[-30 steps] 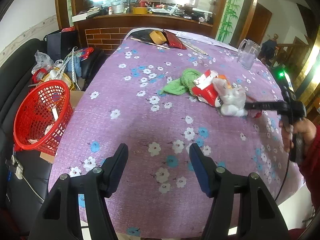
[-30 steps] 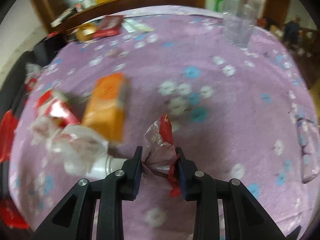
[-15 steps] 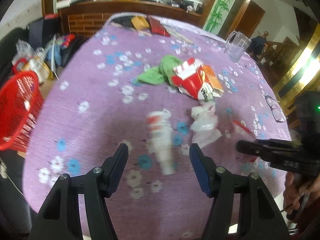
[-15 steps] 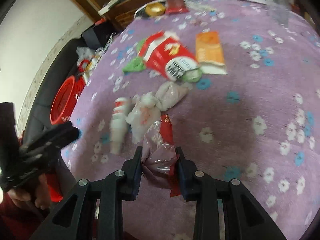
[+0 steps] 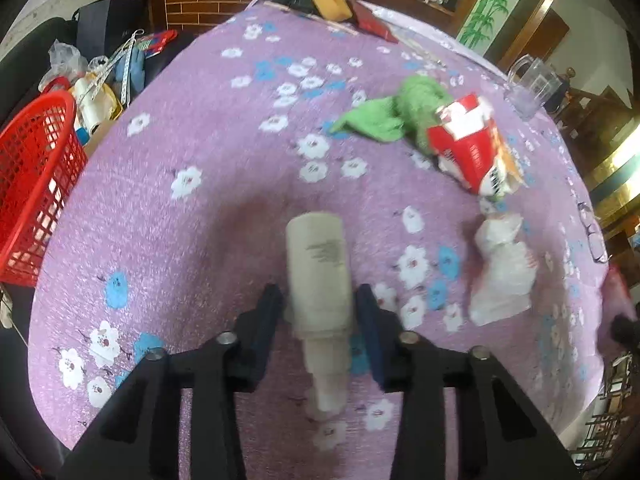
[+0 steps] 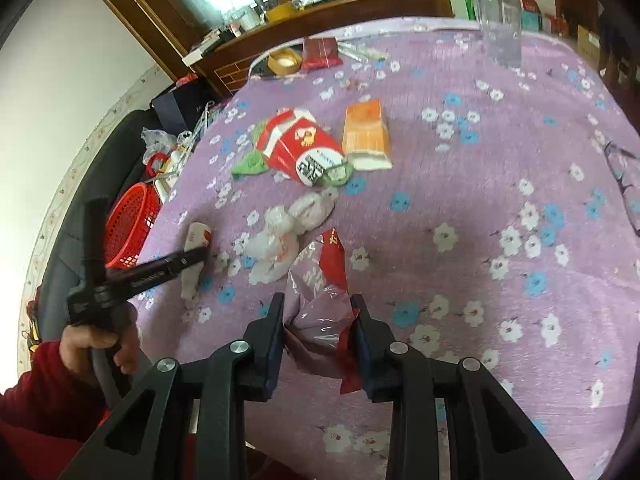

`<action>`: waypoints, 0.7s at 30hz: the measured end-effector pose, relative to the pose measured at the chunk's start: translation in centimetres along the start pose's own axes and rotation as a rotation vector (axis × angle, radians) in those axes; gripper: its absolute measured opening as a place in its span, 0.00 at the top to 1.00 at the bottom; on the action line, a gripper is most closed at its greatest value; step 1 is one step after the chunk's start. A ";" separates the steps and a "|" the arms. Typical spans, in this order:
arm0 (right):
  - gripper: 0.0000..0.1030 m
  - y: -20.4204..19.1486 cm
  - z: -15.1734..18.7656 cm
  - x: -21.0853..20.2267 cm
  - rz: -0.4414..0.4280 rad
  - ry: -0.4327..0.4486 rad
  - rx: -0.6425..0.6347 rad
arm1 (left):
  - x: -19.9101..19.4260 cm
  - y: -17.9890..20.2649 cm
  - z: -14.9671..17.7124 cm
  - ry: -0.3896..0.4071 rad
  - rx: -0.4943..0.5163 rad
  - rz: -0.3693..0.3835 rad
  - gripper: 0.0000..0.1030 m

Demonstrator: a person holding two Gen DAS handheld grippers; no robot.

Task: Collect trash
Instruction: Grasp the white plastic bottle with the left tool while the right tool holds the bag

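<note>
1. Between the two fingers of the left claw lies a pale bottle on the purple flowered cloth of the desk, its narrow cap end toward the camera and its flat bottom pointing away.
2. The jaws of the left claw are closing around the bottle. Both pads stand at its sides, but the blur does not let me say whether they already press on it.
3. Ahead of the left claw and to its right, a crumpled white plastic bag lies on the cloth, near the bottle but apart from it.
4. Farther ahead on the same side are a red and white carton and a green cloth, which touch each other.
5. Far to the left of the left claw, beyond the edge of the desk, stands a red basket.
6. The right claw is closed tight on a crumpled clear and red wrapper, which sticks out forward from between its fingers.
7. Ahead of the right claw, an orange box lies just beside the red carton, and a clear jug stands far ahead near the back edge of the desk.
8. To the left of the right claw, a hand with a red sleeve holds the left claw over the bottle.
</note>
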State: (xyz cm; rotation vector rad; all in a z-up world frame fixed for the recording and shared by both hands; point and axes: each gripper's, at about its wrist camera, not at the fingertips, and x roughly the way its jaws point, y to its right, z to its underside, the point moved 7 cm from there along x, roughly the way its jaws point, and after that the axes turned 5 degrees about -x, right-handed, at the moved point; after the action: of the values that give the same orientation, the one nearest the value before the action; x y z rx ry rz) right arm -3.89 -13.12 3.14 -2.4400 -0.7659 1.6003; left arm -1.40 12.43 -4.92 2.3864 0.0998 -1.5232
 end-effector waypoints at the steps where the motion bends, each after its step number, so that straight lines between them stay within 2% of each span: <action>1: 0.67 0.0 -0.1 -0.2 0.000 0.006 -0.001 | -0.1 0.0 0.0 0.007 0.010 -0.007 0.69; 2: 0.67 0.0 -0.2 -0.2 0.001 0.009 -0.003 | -0.1 0.1 0.1 0.016 0.021 -0.014 0.72; 5: 0.67 -0.3 -0.4 -0.3 -0.003 0.016 -0.008 | -0.4 0.0 0.1 0.042 0.011 -0.021 0.72; 9: 0.67 -1.3 -0.8 -0.2 0.007 0.026 -0.037 | -2.3 0.6 -0.1 0.107 0.017 0.007 0.72; 17: 0.67 -3.9 -1.4 1.1 0.042 0.047 -0.095 | -7.1 2.7 -0.1 0.240 0.088 0.024 0.72; 21: 0.67 -5.2 -1.5 2.0 0.038 0.035 -0.116 | -8.3 3.4 0.2 0.269 0.129 0.020 0.72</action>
State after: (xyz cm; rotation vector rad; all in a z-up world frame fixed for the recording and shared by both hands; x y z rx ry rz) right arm -3.79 -7.42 4.09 -2.5702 -0.8348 1.5637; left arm -4.40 10.03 3.17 2.6754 0.0377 -1.2259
